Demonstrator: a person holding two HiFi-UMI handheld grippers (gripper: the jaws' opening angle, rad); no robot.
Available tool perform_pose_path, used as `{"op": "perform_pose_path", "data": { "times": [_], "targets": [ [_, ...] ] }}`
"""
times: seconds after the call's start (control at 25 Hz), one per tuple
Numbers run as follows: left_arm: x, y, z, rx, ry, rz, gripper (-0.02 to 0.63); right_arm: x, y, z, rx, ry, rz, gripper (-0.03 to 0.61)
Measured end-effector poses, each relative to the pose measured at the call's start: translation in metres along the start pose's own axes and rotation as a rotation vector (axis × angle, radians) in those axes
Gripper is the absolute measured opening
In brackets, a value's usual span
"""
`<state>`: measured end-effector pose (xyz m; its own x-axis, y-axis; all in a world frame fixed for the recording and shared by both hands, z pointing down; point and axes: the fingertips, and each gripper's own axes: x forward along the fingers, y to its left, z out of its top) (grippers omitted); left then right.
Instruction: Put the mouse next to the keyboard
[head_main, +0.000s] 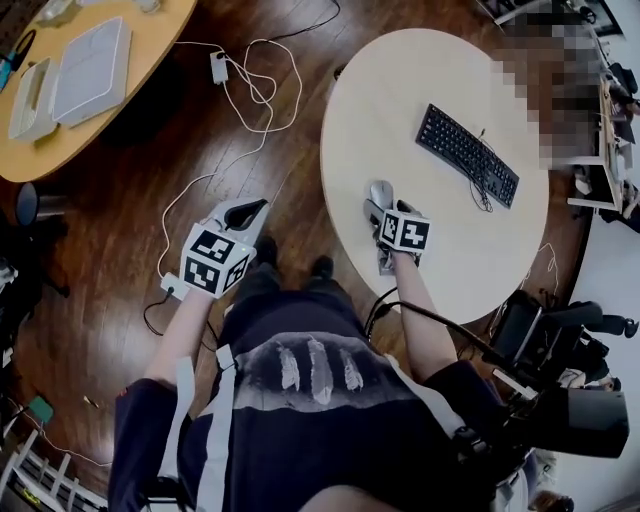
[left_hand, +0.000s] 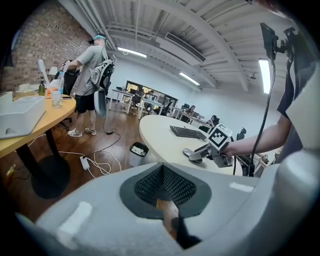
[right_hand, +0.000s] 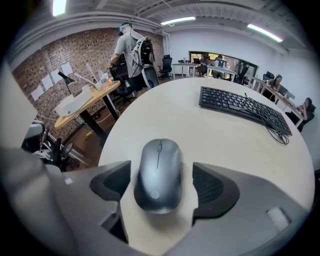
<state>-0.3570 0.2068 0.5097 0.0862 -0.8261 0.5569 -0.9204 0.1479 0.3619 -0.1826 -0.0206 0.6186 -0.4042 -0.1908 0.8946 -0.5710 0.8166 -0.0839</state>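
A grey mouse (right_hand: 159, 174) lies on the round pale table (head_main: 400, 90), near its front-left edge (head_main: 381, 193). My right gripper (right_hand: 161, 183) stands open around the mouse, one pad on each side, with table showing between the right pad (right_hand: 212, 185) and the mouse. In the head view this gripper (head_main: 385, 210) sits just behind the mouse. The black keyboard (head_main: 467, 154) lies further back on the right, its cable looped beside it (right_hand: 245, 107). My left gripper (head_main: 245, 215) hangs over the wooden floor to the left of the table, its jaws together and empty (left_hand: 162, 185).
White cables and a power adapter (head_main: 219, 67) trail across the floor left of the round table. A small bin (left_hand: 138, 150) stands by the table's edge. A wooden desk (head_main: 150, 40) holds white devices at the top left. A person (left_hand: 92, 70) stands beside it. Black chairs (head_main: 560, 330) crowd the right.
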Motion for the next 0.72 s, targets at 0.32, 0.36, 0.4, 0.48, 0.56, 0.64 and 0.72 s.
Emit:
{"op": "perform_pose_path", "data": {
  "times": [0.32,0.36,0.4,0.48,0.56,0.64,0.72],
  "targets": [
    [-0.013,0.002,-0.013,-0.009,-0.035,0.014,0.003,-0.116,0.066,0.075,-0.022,-0.397,0.346,0.110],
    [-0.011,-0.004,-0.011,0.005,-0.035,0.009,0.003,-0.130,0.076,0.082,-0.064,-0.440,0.390,0.011],
    [-0.010,-0.012,-0.006,0.026,-0.037,0.002,0.003,-0.144,0.084,0.085,-0.098,-0.475,0.435,0.006],
    [-0.008,-0.033,0.009,0.071,-0.060,-0.010,0.004,-0.169,0.095,0.087,-0.114,-0.532,0.530,0.006],
    [-0.011,-0.053,0.018,0.097,-0.088,-0.006,0.003,-0.181,0.099,0.078,-0.072,-0.558,0.624,0.006],
    [-0.014,-0.071,0.014,0.105,-0.087,0.019,0.003,-0.177,0.098,0.056,-0.014,-0.532,0.719,0.006],
    [-0.009,-0.101,-0.002,0.102,-0.055,0.038,0.003,-0.175,0.082,0.019,0.065,-0.485,0.798,0.006]
  ]
}}
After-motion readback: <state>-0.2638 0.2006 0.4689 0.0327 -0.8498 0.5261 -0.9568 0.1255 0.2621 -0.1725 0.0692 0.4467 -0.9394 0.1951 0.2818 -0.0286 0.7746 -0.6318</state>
